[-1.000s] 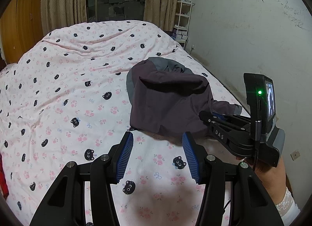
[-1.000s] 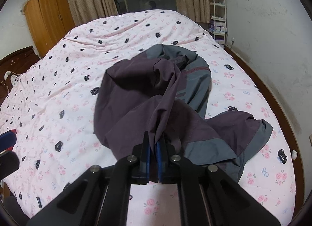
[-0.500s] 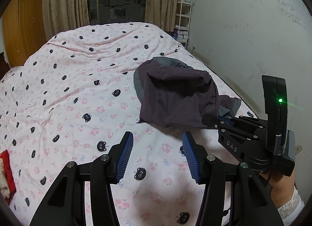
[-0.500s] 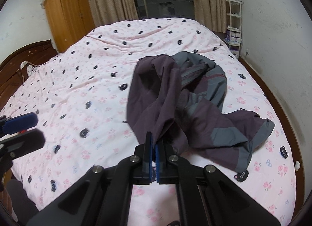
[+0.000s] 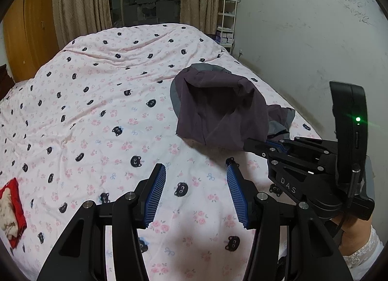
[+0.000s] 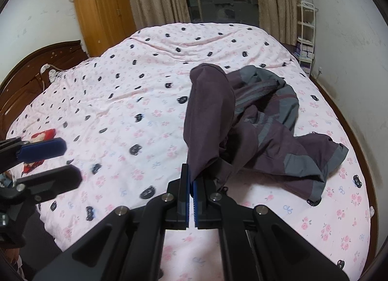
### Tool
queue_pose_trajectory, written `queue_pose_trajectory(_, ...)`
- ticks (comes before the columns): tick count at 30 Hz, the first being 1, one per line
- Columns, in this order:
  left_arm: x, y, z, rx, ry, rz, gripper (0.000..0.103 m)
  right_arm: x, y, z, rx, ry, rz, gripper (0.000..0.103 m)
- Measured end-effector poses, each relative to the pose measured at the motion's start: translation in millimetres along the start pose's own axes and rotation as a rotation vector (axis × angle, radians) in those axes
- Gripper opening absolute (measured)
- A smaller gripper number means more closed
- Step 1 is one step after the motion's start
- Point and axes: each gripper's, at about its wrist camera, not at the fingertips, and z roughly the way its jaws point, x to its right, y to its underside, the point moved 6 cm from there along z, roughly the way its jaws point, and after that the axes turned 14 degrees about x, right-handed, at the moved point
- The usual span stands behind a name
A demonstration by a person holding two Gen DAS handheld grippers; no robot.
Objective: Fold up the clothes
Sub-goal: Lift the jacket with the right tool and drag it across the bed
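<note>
Right hand-held gripper (image 6: 191, 185) pinched tight on an edge of the purple-grey garment (image 6: 245, 121), lifting a fold off the bed (image 6: 135, 101); gripped edge hidden between the pads. Left hand-held gripper (image 5: 196, 185) half open, empty, above the quilt. Rest of the garment heaped on the bed's right side. Red cloth (image 5: 11, 210) cut off at left, unclear what it is.

Garment (image 6: 254, 121) lies on the bed (image 6: 145, 82), toward its right side; wardrobe (image 6: 104, 12) stands behind
</note>
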Motion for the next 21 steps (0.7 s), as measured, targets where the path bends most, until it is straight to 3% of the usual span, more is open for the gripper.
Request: queue_pose_trajectory(21,-74.0,33.5,-58.2,0.012,-0.108,-0.065,0.048,-130.8,19.4,-28.9,-0.039,-0.182,-0.137,0.003)
